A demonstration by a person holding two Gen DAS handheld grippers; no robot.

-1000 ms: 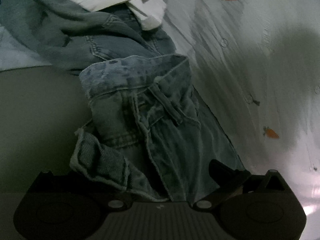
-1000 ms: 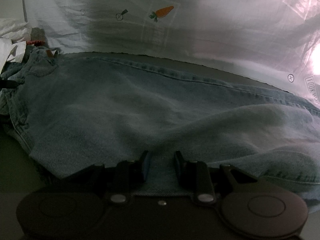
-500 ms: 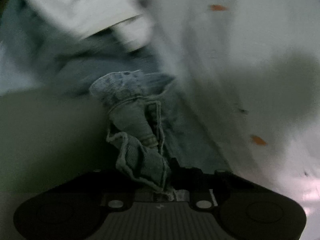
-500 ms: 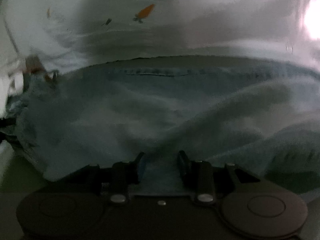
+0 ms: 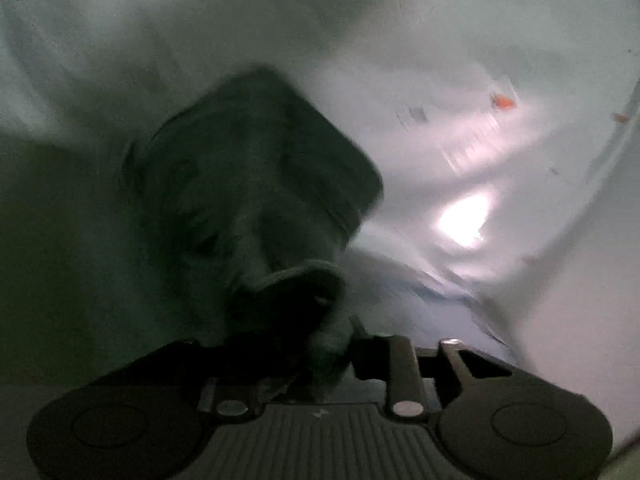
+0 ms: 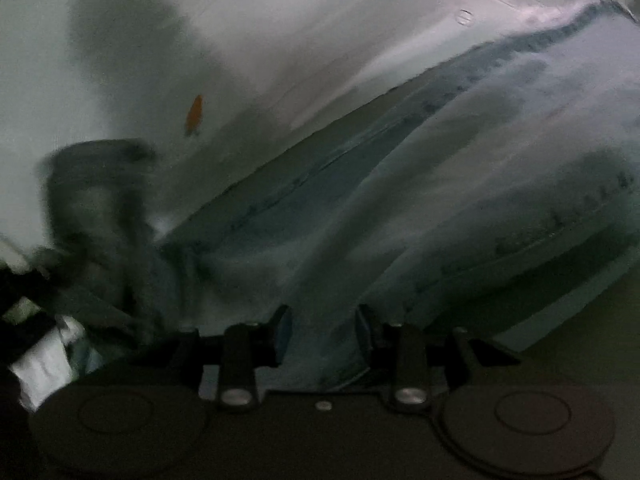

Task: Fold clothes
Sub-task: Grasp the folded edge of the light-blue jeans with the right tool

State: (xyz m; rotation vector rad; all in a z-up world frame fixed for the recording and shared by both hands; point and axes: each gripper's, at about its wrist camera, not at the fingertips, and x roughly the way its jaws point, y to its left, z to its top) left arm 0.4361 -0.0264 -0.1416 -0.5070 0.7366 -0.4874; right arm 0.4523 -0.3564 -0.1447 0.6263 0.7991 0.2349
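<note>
Jeans pinched in right gripper jaws, left gripper jaws clamping bunched denim

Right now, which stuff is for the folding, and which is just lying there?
For the folding:
- jeans
- left gripper, shut on them
- right gripper, shut on them

Just lying there:
- carrot-print sheet underneath
- something white, too blurred to name

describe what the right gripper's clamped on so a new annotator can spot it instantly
A pale sheet printed with small orange carrots covers the surface. Across it runs a light blue denim garment with dark stitched seams. The right gripper pinches its near edge; it is the only blue cloth here.
</note>
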